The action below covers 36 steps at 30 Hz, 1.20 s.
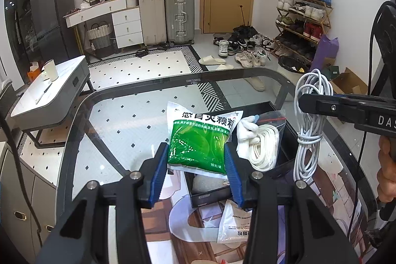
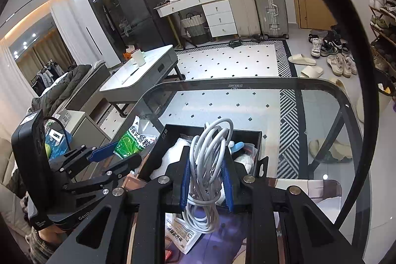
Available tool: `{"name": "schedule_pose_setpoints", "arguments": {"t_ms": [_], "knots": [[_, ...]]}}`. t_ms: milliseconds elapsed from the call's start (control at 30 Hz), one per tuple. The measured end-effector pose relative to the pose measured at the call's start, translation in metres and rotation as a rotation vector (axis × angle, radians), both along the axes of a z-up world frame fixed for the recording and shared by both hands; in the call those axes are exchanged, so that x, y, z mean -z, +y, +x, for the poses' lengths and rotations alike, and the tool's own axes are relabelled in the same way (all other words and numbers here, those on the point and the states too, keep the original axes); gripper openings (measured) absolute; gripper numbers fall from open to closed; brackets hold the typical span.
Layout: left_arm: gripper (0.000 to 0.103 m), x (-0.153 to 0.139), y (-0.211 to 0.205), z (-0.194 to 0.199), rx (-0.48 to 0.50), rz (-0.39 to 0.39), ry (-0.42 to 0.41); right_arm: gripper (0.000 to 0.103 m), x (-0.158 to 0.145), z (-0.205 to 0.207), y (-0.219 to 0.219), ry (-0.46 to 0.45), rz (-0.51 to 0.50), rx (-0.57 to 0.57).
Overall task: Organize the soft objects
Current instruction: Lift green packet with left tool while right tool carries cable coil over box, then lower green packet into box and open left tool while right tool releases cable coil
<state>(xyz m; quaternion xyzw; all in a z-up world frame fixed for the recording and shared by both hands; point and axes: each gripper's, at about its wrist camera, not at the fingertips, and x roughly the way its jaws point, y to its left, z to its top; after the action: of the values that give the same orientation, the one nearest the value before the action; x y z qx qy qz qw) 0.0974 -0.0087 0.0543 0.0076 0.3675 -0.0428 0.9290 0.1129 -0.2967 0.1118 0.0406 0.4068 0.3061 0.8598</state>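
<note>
My left gripper point(image 1: 195, 155) is shut on a green and white granule packet point(image 1: 200, 140) and holds it above the near left corner of a black box point(image 1: 212, 196) on the glass table. My right gripper point(image 2: 206, 175) is shut on a coiled white cable point(image 2: 210, 165) and holds it over the same black box point(image 2: 170, 137). The cable point(image 1: 309, 120) and the right gripper's arm show at the right of the left wrist view. The box holds a clear bag of white cord point(image 1: 263, 145) and a white soft item point(image 1: 245, 125). The left gripper point(image 2: 116, 152) and its packet point(image 2: 132, 140) show left in the right wrist view.
A white printed packet point(image 1: 235, 222) lies on the patterned mat point(image 1: 173, 234) in front of the box. The glass table's dark rim point(image 1: 138, 87) curves around the far side. A grey side table point(image 1: 49, 95) stands to the left; shoes and suitcases are on the floor beyond.
</note>
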Motion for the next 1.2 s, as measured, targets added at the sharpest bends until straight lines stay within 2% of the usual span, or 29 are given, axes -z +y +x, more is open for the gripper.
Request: {"name": "schedule_pose_setpoints", "arguments": {"t_ms": [367,600,1200], "knots": [[0.043,0.003,-0.005,0.024,0.018,-0.016,0.016,0.023,-0.004,0.017,0.005,0.002,0.023,0.004],[0.043,0.012,-0.007,0.037,0.03,-0.03,0.031,0.023,0.004,0.024,0.016,0.011,0.004,-0.014],[0.043,0.045,-0.016,0.058,0.068,-0.042,0.089,0.023,0.058,0.051,0.048,0.114,-0.049,-0.061]]}}
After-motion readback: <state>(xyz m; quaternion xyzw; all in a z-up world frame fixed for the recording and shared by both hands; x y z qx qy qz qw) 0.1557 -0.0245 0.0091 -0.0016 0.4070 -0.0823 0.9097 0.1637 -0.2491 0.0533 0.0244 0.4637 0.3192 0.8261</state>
